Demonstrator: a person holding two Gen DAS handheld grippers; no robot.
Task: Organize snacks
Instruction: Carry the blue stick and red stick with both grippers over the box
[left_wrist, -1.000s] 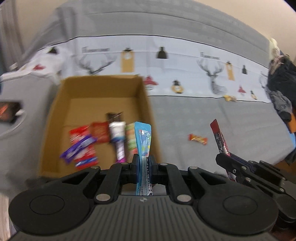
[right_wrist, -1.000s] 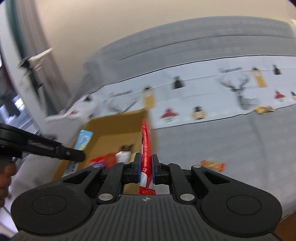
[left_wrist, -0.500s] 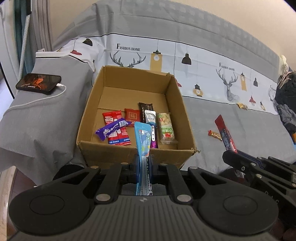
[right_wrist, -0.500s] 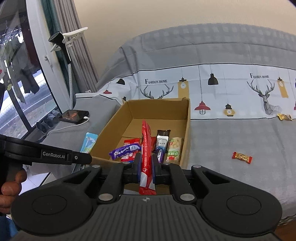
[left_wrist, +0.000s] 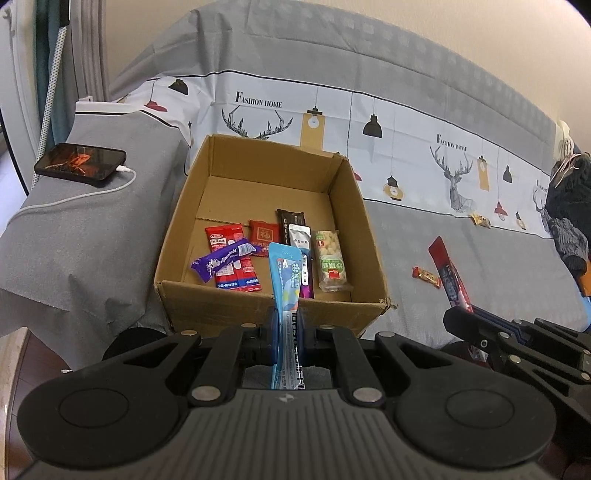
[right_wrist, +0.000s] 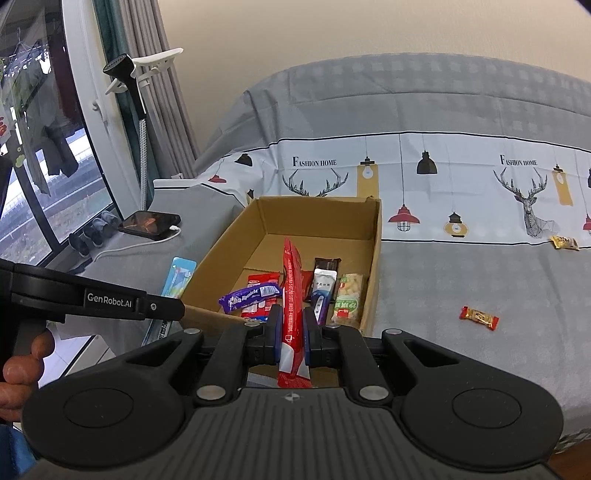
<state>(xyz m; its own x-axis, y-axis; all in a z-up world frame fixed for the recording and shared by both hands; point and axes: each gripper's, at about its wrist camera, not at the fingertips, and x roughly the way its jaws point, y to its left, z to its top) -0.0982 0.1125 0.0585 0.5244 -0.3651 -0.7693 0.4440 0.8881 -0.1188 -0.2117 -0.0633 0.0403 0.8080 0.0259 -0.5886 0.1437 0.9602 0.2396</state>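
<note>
An open cardboard box sits on the grey bedspread and holds several snack packets, among them a purple bar and a green-labelled pack. My left gripper is shut on a blue stick packet just before the box's near wall. The right gripper is shut on a long red stick packet, held upright in front of the box; that red packet also shows at the right of the left wrist view. The blue packet shows left of the box.
Two loose candies lie on the bed right of the box: a red-gold one and a yellow one. A phone charges on the grey cushion to the left. Dark clothes lie far right. A window and curtains stand left.
Both views swung and pulled back from close over the box, then settled; the box now sits further ahead and centred. Both packets stay gripped.
</note>
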